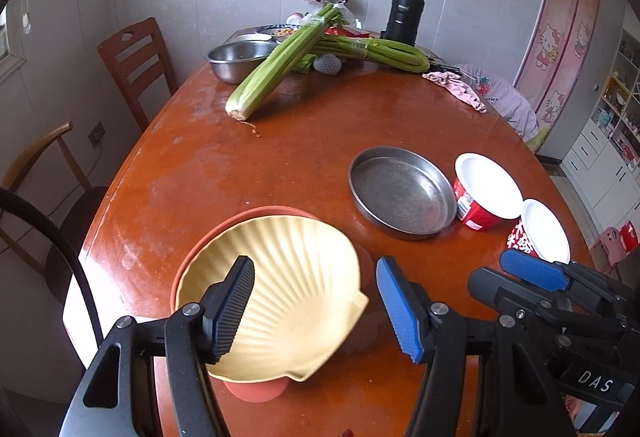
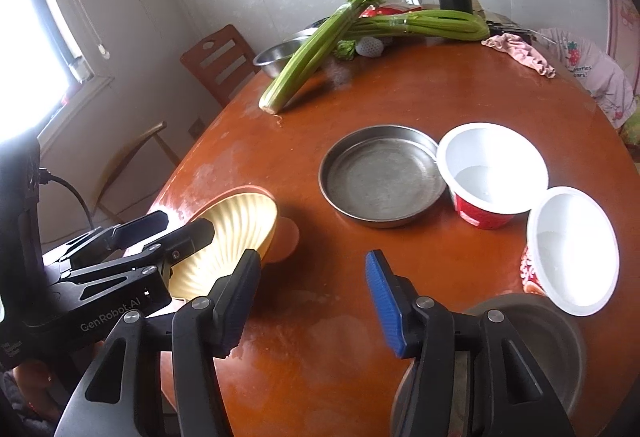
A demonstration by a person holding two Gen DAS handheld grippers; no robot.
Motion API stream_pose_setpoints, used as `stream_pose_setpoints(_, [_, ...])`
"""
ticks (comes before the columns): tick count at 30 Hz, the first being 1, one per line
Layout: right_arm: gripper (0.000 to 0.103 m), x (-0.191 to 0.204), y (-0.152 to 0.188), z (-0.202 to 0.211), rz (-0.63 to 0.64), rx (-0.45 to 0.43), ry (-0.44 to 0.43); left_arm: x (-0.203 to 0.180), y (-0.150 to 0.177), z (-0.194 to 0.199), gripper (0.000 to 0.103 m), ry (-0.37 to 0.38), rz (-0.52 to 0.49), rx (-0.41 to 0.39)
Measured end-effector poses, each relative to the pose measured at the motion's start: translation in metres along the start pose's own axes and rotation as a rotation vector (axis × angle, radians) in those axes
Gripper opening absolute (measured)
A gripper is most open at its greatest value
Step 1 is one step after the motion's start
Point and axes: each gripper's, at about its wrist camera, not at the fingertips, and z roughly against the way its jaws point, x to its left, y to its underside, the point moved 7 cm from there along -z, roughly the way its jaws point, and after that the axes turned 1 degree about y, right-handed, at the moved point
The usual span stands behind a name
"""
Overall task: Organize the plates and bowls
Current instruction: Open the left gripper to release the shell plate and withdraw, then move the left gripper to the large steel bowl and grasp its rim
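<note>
With the shell plate [image 1: 288, 289] nested on the orange plate [image 1: 256, 215] at the near tabletop [image 1: 280, 157] edge, both my claws, left [image 1: 316, 311] and right [image 2: 308, 307], hang released and empty. Next I'd judge the steel pan [image 2: 380, 177] and bowls [image 2: 494, 165] need gathering, which calls for a rim grip.

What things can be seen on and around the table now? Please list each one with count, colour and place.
shell plate: one, pale yellow, on the orange plate, near edge
orange plate: one, under the shell plate
metal pan: one, grey, table centre
paper bowls: two, red outside, white inside, right of the pan
steel bowl: one, silver, far left
celery: two bunches, green, far side
flask: one, black, far edge
cloth: one, pink, far right
chairs: two, wooden, left of the table
left gripper: open, over the shell plate
right gripper: open, over bare table
</note>
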Motion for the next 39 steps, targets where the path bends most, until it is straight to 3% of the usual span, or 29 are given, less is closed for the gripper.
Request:
stream_pose_setpoints(16, [0.057, -0.052, 0.017, 0.043, -0.069, -0.037, 0.051, -0.066, 0.009, 0.000, 0.063, 0.074, -0.088, 0.010])
stream_pose_setpoints(33, [0.057, -0.137, 0.081, 0.078, -0.140, 0.010, 0.185, -0.143, 0.047, -0.027, 0.063, 0.205, -0.166, 0.118])
stream_pose_setpoints(39, [0.057, -0.145, 0.087, 0.084, -0.129, -0.009, 0.199, -0.161, 0.058, -0.036, 0.063, 0.225, -0.175, 0.153])
